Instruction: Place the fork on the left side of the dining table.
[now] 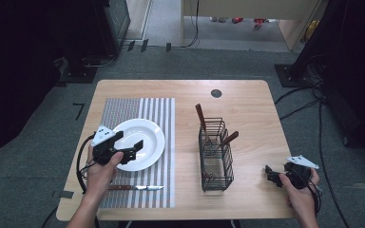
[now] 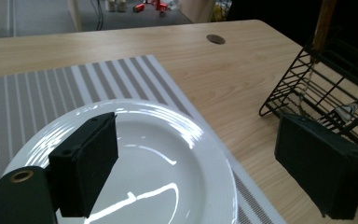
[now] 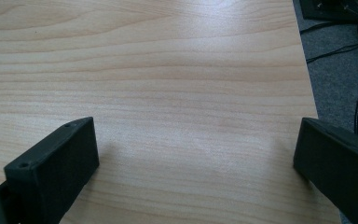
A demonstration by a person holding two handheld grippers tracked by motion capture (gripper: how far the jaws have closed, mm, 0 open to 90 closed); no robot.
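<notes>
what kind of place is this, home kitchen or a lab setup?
Likely a lab or recording room, not a kitchen: a wooden table on grey carpet, black equipment stands and loose cables around it. A white plate, placemat and wire cutlery basket look staged.

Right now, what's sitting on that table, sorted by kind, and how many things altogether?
Striped placemat: 1
White plate: 1
Knife lying on the placemat: 1
Black wire basket: 1
Wooden-handled utensils standing in the basket: 2
Total: 6 things. What kind of utensils those two are is hidden inside the basket.
</notes>
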